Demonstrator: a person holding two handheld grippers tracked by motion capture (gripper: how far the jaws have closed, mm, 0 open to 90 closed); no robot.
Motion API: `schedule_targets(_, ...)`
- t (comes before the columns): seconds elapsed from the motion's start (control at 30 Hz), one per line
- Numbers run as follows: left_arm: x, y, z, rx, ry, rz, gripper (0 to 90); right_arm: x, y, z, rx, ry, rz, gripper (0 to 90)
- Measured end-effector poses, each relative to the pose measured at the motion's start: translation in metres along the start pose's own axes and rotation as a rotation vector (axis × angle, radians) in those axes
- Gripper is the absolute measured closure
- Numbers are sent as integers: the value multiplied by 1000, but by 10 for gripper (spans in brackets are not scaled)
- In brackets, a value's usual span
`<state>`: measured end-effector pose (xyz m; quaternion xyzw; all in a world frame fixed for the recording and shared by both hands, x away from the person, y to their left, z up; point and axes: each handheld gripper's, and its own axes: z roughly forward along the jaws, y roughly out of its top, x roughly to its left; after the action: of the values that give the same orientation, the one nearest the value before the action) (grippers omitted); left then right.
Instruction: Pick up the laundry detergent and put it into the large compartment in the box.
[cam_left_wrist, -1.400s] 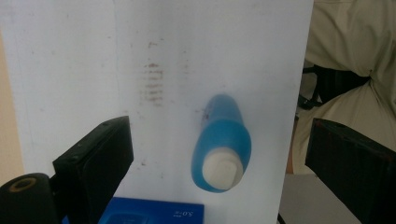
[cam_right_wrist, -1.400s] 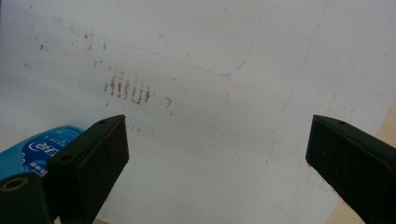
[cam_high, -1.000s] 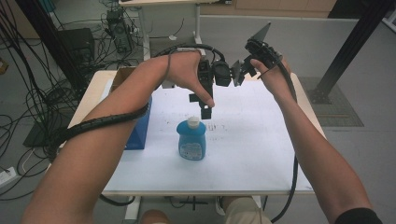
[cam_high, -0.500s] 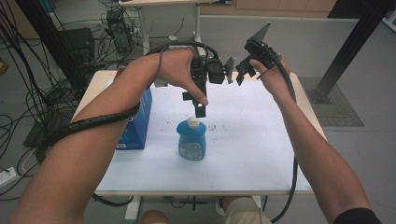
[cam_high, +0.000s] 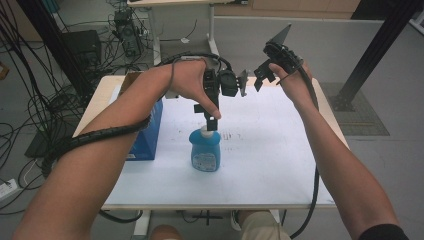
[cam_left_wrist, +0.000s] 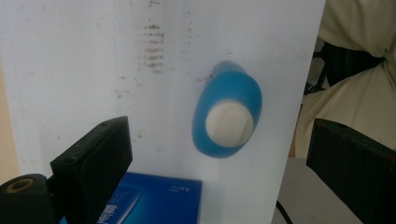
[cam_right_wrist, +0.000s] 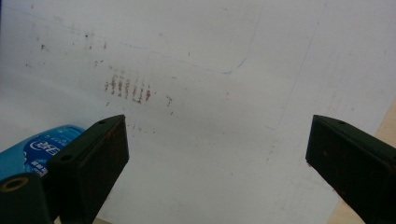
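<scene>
A blue bottle (cam_high: 205, 152) with a white cap stands upright near the middle of the white table (cam_high: 280, 160). My left gripper (cam_high: 211, 117) points straight down just above the cap. In the left gripper view the bottle (cam_left_wrist: 227, 116) lies between the wide-apart jaws of my left gripper (cam_left_wrist: 217, 135), which is open and clear of it. My right gripper (cam_high: 252, 80) hovers over the table's far side, beside the left hand. It is open (cam_right_wrist: 215, 126) over bare table, and the bottle (cam_right_wrist: 37, 149) shows at the lower left behind one jaw.
A blue box (cam_high: 150, 132) lies left of the bottle, partly under the left forearm, and appears as the blue box (cam_left_wrist: 154, 198) below the bottle in the left gripper view. Cables and equipment lie on the floor at the left. A black post stands at the right.
The left forearm has swung leftward, uncovering more of the blue box, and the left gripper has come down a little toward the cap. The right gripper has barely moved.
</scene>
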<state>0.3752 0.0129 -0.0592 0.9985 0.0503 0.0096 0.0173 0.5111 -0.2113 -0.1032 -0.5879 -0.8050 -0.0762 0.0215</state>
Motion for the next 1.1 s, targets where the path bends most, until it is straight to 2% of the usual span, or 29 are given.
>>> schedule_targets(0.6,-1,-2,33,15,-11,10,65,0,-3,0,0,-1,4,59)
schedule_targets(1.1,-2,-5,52,18,-21,13,63,4,-5,1,1,-1,1,59)
